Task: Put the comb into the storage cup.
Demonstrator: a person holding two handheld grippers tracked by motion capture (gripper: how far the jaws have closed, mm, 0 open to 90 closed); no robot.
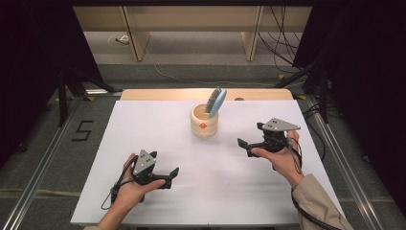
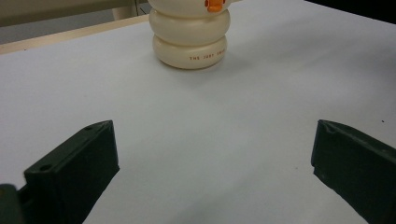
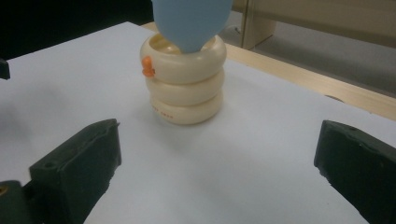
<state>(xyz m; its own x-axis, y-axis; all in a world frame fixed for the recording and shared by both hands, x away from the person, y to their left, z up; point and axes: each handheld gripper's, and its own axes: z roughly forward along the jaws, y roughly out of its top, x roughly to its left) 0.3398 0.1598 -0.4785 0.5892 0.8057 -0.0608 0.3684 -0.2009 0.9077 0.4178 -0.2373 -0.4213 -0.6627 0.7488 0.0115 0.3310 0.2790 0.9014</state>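
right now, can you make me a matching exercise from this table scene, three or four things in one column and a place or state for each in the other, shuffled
Things:
1. cream holder
2. blue brush
3. left gripper
4. right gripper

Places or states:
A. open, held above the table's near left part
B. stands in the cup, leaning, bristles up
C. open, held right of the cup
D. upright on the white table, with an orange mark on its side

Pairs: 1-D, 2-B, 3-A, 4-C

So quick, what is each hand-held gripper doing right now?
Left hand-held gripper: open, holding nothing.
Right hand-held gripper: open, holding nothing.
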